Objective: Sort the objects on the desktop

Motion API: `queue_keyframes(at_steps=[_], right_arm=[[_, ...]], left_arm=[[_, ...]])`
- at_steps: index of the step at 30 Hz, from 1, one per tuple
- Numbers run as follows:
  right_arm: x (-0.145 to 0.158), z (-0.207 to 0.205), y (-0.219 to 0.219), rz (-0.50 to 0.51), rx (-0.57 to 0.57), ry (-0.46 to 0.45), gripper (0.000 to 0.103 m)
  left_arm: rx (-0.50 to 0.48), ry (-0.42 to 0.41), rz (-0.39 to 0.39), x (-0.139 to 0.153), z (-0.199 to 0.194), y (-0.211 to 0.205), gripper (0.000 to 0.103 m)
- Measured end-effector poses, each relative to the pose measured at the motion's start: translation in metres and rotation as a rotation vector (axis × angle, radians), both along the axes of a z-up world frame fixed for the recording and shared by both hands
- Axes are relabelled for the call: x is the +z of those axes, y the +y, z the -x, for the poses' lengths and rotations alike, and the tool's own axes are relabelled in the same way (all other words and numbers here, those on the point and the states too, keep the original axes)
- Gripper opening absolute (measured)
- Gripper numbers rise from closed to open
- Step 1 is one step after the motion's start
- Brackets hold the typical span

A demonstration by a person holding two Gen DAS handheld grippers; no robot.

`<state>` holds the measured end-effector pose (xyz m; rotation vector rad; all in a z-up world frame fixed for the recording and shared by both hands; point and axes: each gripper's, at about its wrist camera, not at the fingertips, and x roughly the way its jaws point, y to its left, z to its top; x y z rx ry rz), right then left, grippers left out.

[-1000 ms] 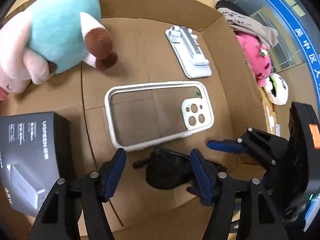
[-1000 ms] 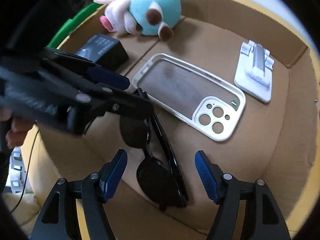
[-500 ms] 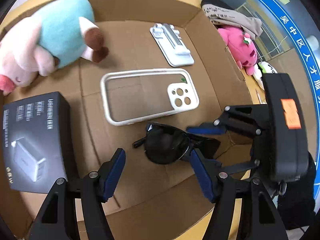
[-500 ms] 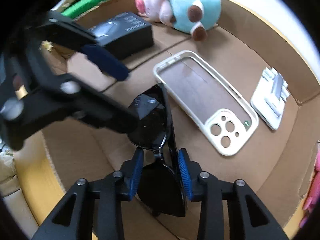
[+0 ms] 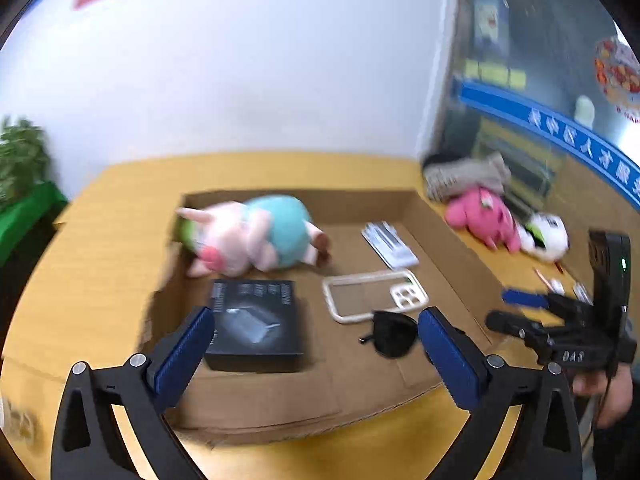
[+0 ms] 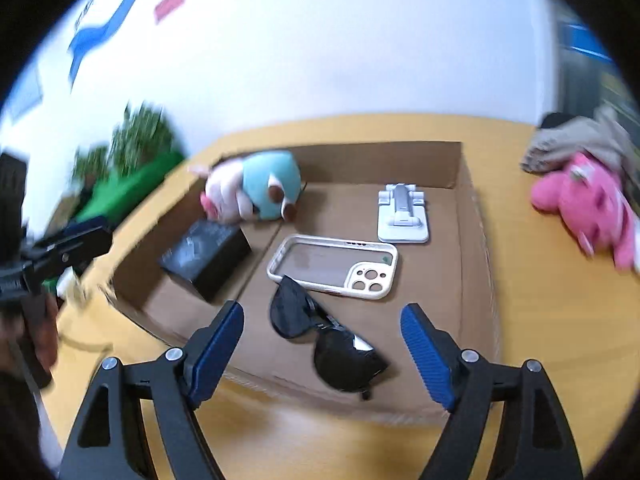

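Now both claws have pulled up and back from the cardboard box (image 6: 476, 216), which half a second ago filled each view. The right claw (image 6: 322, 350), then pinched on the sunglasses (image 6: 326, 338), has let go; its jaws stand wide apart above the near edge of the box. The sunglasses lie on the box floor, one lens touching the white phone case (image 6: 334, 266). The left claw (image 5: 316, 354) hangs with its jaws apart too, holding nothing, over the black box (image 5: 254, 326). Behind these lie the plush pig (image 5: 250, 238) and the white phone stand (image 6: 402, 216). A pink plush (image 6: 584, 204) rests on the counter (image 6: 560, 320) outside the box.
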<state>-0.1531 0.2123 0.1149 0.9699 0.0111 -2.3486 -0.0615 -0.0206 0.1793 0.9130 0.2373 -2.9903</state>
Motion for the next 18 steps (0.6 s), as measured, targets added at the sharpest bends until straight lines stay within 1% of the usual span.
queue_keyframes(at_steps=[2, 3, 6, 8, 9, 11, 13, 14, 15, 16, 17, 18], right_arm=[[-0.004, -0.012, 0.000, 0.018, -0.036, 0.040, 0.081], [-0.007, -0.013, -0.007, -0.001, -0.066, 0.069, 0.081], [-0.006, -0.009, -0.004, -0.048, -0.140, 0.114, 0.081], [-0.018, -0.008, -0.007, -0.047, -0.169, 0.129, 0.081], [-0.024, -0.007, -0.010, -0.057, -0.184, 0.151, 0.081], [-0.033, -0.012, -0.011, -0.102, -0.197, 0.169, 0.081], [-0.047, -0.016, -0.016, -0.117, -0.202, 0.167, 0.082], [-0.051, -0.020, -0.018, -0.127, -0.211, 0.192, 0.082], [-0.051, -0.025, -0.019, -0.129, -0.213, 0.211, 0.082], [-0.052, -0.028, -0.018, -0.122, -0.216, 0.222, 0.082], [-0.053, -0.032, -0.016, -0.107, -0.221, 0.229, 0.083], [-0.054, -0.034, -0.017, -0.113, -0.220, 0.241, 0.084]], left_arm=[[0.055, 0.055, -0.010, -0.004, -0.016, -0.008, 0.103], [0.077, 0.073, -0.004, -0.007, -0.021, -0.010, 0.103], [0.106, 0.079, 0.053, -0.021, -0.023, -0.015, 0.103], [0.147, 0.039, 0.111, -0.040, -0.018, -0.015, 0.103], [0.156, 0.025, 0.124, -0.050, -0.014, -0.016, 0.103], [0.170, -0.008, 0.113, -0.070, -0.007, -0.019, 0.103], [0.185, -0.025, 0.081, -0.086, -0.003, -0.021, 0.103], [0.194, -0.008, 0.107, -0.089, -0.003, -0.018, 0.103], [0.197, 0.020, 0.159, -0.091, -0.005, -0.012, 0.103], [0.178, 0.026, 0.196, -0.096, -0.004, -0.007, 0.103], [0.179, 0.044, 0.193, -0.097, -0.005, -0.006, 0.103], [0.181, 0.061, 0.194, -0.098, -0.007, -0.006, 0.103]])
